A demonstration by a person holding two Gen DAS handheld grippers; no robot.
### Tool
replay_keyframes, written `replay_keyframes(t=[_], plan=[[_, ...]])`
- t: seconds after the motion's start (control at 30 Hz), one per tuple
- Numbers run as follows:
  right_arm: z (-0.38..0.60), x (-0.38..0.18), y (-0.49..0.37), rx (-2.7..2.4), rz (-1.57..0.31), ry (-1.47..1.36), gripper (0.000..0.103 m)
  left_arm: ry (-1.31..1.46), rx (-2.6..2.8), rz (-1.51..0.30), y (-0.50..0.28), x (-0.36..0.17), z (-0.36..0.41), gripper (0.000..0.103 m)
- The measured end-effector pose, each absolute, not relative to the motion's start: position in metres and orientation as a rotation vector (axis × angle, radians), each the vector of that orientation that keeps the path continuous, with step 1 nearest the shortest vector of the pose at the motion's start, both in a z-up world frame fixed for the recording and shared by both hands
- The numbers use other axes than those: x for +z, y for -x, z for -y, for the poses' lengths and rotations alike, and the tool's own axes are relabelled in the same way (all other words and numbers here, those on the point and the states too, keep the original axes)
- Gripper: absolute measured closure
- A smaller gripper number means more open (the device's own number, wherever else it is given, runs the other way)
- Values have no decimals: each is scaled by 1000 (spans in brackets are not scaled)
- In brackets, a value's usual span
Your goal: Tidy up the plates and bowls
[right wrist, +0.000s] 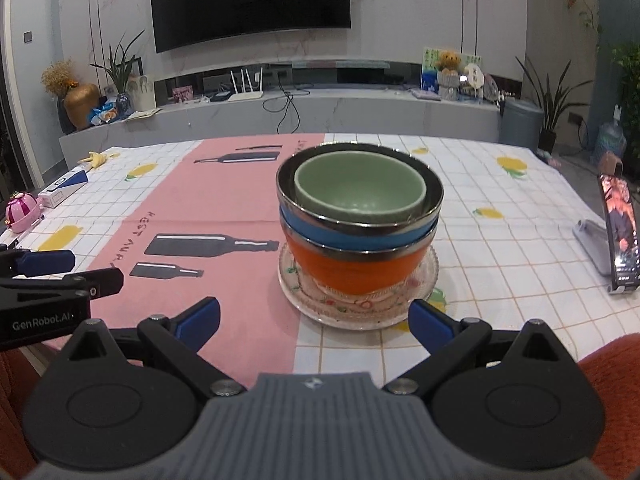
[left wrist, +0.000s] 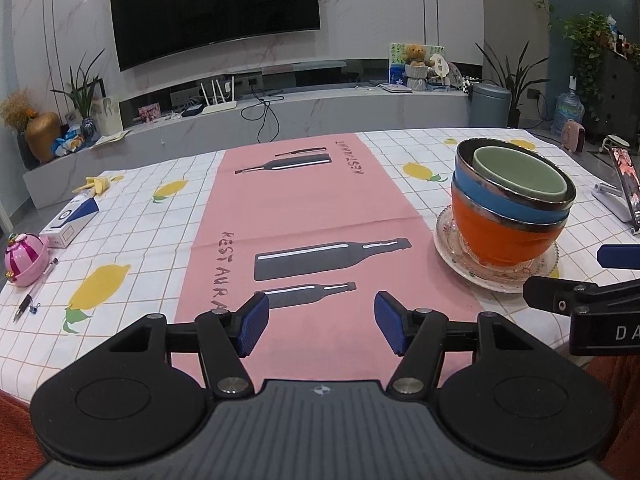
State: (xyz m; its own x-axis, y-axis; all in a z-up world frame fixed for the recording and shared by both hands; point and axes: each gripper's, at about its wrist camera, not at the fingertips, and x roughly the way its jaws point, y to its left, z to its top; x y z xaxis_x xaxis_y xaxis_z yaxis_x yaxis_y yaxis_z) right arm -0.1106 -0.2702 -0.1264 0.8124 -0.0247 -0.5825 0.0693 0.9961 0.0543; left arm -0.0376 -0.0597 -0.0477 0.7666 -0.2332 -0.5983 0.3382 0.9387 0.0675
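Note:
A stack stands on the table: a clear patterned glass plate [right wrist: 312, 304] [left wrist: 452, 258] at the bottom, an orange bowl [right wrist: 356, 270] [left wrist: 500, 240] on it, a blue bowl [right wrist: 344, 236] [left wrist: 480, 196] nested in that, and a green bowl [right wrist: 360, 192] [left wrist: 520, 176] on top. My right gripper [right wrist: 314, 322] is open just in front of the plate's near rim, nothing between its blue pads. My left gripper [left wrist: 322, 328] hangs open over the pink runner, left of the stack, jaws empty. Each gripper's fingers show at the edge of the other's view.
A pink runner [left wrist: 304, 216] with bottle prints lies on a checked lemon tablecloth [left wrist: 140, 216]. At the left are a pink toy [left wrist: 25, 258], a pen [left wrist: 34, 292] and a blue-white box [left wrist: 70, 220]. A phone on a stand [right wrist: 618, 228] is at the right. Orange upholstery is below.

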Motion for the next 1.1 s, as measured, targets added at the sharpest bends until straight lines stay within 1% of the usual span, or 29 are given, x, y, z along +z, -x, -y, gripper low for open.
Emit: replay_keyframes(t=[1.1], plan=[[269, -129, 109, -38, -627, -78, 5, -174, -300, -634, 36, -42, 63, 31]])
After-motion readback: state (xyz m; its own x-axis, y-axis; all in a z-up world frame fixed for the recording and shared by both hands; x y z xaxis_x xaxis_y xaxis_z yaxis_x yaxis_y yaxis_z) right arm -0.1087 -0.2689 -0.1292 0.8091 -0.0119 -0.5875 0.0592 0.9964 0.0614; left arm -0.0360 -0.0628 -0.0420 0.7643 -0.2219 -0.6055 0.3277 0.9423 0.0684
